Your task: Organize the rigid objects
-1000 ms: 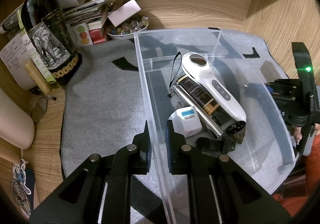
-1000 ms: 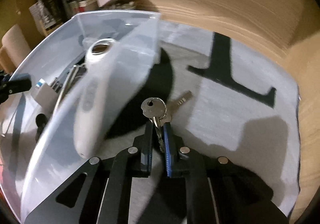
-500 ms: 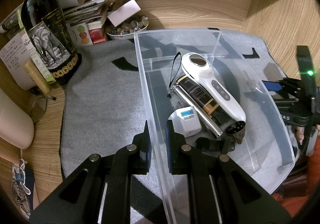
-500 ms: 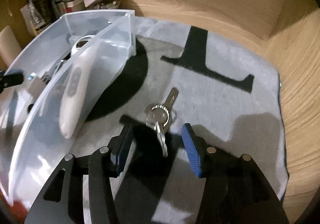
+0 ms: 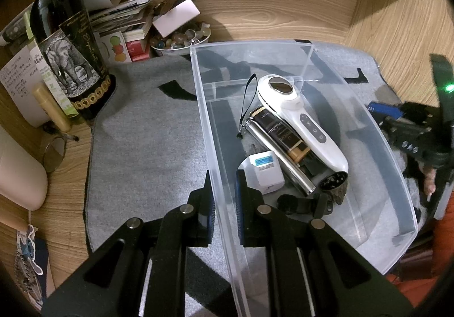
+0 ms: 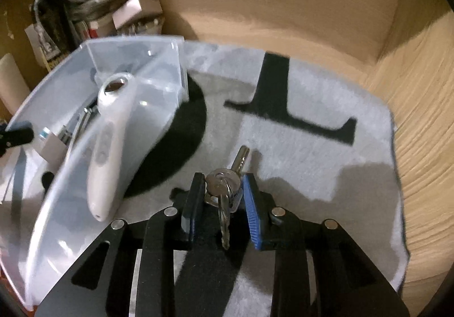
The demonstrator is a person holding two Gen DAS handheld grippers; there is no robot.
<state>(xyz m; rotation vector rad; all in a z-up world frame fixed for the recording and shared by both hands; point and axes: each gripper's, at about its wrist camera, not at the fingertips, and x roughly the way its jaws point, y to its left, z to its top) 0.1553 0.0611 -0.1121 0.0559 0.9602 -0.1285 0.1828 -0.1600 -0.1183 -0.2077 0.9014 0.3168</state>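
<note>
From the left wrist: left claw [image 5: 224, 198] clamped on the near wall of the clear plastic bin [image 5: 397, 175], one pad outside, one inside. Bin sits on a grey mat [image 5: 142, 147] on the wood bench [image 5: 397, 22]. Inside the bin: white handheld device [image 5: 306, 124], dark tube with gold band [image 5: 283, 138] beside it, silver cylinder [image 5: 281, 158] touching the tube, small white box with blue label [image 5: 265, 172], black strap piece [image 5: 300, 205] near the front. Dark bottle with elephant label [image 5: 68, 56] stands at the mat's far left corner; papers and a bowl of stones [image 5: 178, 39] behind. Right claw [image 5: 397, 115] visible past the bin's right wall, blurred.

From the right wrist: right claw [image 6: 222, 198] has just been closing, blue pads either side of the key bunch [image 6: 224, 189]; contact hard to confirm, left pad looks touching, right pad just beside. Keys lie on the mat, right of the bin, one key pointing away. Frame is motion-blurred.
</note>
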